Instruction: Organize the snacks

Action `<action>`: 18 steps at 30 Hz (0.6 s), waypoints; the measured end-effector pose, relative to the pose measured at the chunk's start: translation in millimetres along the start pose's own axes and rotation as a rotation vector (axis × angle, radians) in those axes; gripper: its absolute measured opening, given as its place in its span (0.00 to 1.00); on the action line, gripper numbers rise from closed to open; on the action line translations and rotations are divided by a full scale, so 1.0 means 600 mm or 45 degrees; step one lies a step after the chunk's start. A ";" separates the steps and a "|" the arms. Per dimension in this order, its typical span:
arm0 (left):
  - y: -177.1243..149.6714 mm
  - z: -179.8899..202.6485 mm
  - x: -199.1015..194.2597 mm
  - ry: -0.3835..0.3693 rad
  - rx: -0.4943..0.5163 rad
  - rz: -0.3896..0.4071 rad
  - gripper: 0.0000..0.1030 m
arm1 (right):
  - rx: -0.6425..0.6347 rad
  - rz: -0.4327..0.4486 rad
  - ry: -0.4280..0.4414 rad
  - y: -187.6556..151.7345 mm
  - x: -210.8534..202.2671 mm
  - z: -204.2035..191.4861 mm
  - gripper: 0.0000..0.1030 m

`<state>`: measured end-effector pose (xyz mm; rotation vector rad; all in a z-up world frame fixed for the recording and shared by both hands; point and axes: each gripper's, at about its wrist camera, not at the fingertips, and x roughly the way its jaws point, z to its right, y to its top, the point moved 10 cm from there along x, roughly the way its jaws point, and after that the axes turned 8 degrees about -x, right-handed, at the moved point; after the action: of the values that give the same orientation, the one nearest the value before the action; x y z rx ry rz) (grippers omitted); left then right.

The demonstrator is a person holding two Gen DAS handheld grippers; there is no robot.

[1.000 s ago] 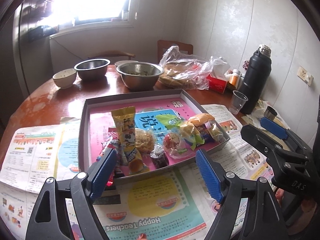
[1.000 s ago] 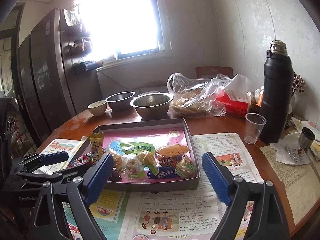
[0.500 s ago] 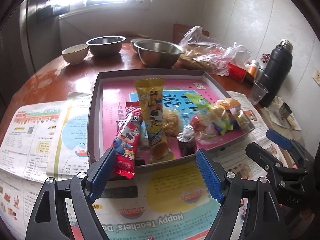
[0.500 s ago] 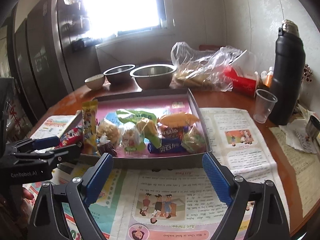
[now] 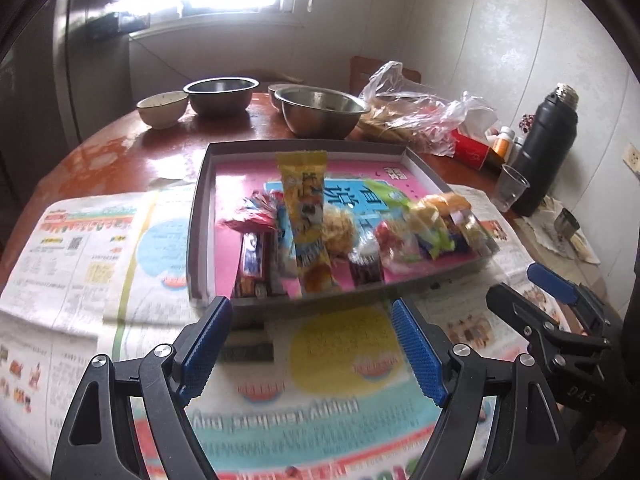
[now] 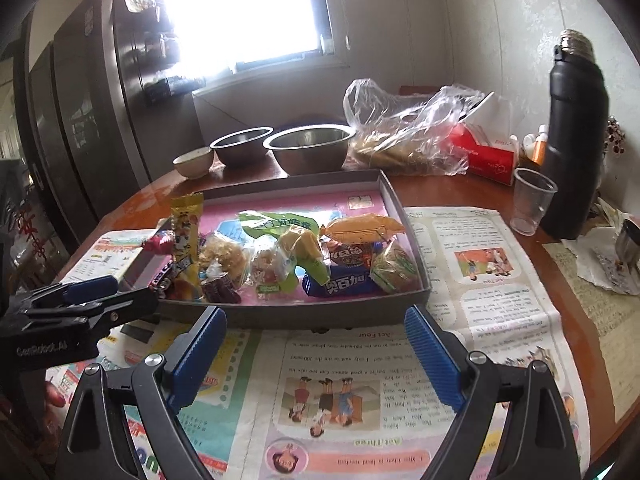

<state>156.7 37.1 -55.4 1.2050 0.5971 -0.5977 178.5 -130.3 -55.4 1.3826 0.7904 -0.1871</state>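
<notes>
Both tongs hang wide open and empty over the newspaper, the left gripper [image 5: 310,344] and right gripper [image 6: 316,350] just short of the grey tray [image 6: 404,216] of snacks [image 6: 296,258] on the round table [image 5: 120,152]. Left view catches the red packet [image 5: 252,216] clearly; right view shows the blue packet [image 6: 344,285] and clear cup [image 6: 533,206] sharper.

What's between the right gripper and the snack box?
Only newspaper lies between the right gripper and the box of snacks; the right wrist view shows it.
</notes>
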 end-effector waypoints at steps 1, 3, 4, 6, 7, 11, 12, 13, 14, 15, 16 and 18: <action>-0.007 0.003 -0.007 0.000 -0.001 0.007 0.81 | 0.003 0.004 -0.006 -0.003 -0.006 0.000 0.88; -0.021 0.011 -0.019 0.008 0.012 0.028 0.81 | -0.001 0.007 -0.032 -0.017 -0.020 -0.002 0.88; -0.030 0.015 -0.025 0.017 0.019 0.040 0.82 | 0.001 0.008 -0.038 -0.021 -0.024 -0.002 0.88; -0.045 0.022 -0.030 0.031 0.035 0.051 0.82 | 0.016 0.013 -0.046 -0.033 -0.036 -0.003 0.88; -0.051 0.024 -0.031 0.034 0.044 0.049 0.82 | 0.020 0.013 -0.047 -0.037 -0.039 -0.003 0.88; -0.075 0.018 -0.030 0.049 0.018 0.043 0.82 | -0.019 0.022 -0.080 -0.055 -0.055 -0.008 0.88; -0.078 0.015 -0.031 0.054 0.004 0.050 0.82 | -0.019 0.022 -0.077 -0.059 -0.056 -0.010 0.88; -0.080 0.012 -0.032 0.064 -0.002 0.057 0.82 | -0.020 0.021 -0.070 -0.062 -0.057 -0.012 0.89; -0.081 0.010 -0.032 0.072 -0.008 0.063 0.82 | -0.021 0.019 -0.068 -0.066 -0.059 -0.014 0.89; -0.083 0.009 -0.033 0.085 -0.008 0.073 0.82 | -0.022 0.021 -0.068 -0.069 -0.061 -0.015 0.89; -0.085 0.008 -0.033 0.094 -0.010 0.074 0.82 | -0.022 0.022 -0.066 -0.070 -0.061 -0.016 0.90; -0.087 0.009 -0.033 0.100 -0.011 0.074 0.82 | -0.020 0.020 -0.064 -0.072 -0.062 -0.018 0.90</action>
<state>106.5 21.2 -74.7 1.2377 0.6282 -0.5004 122.7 -141.9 -67.8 1.3638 0.7377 -0.2019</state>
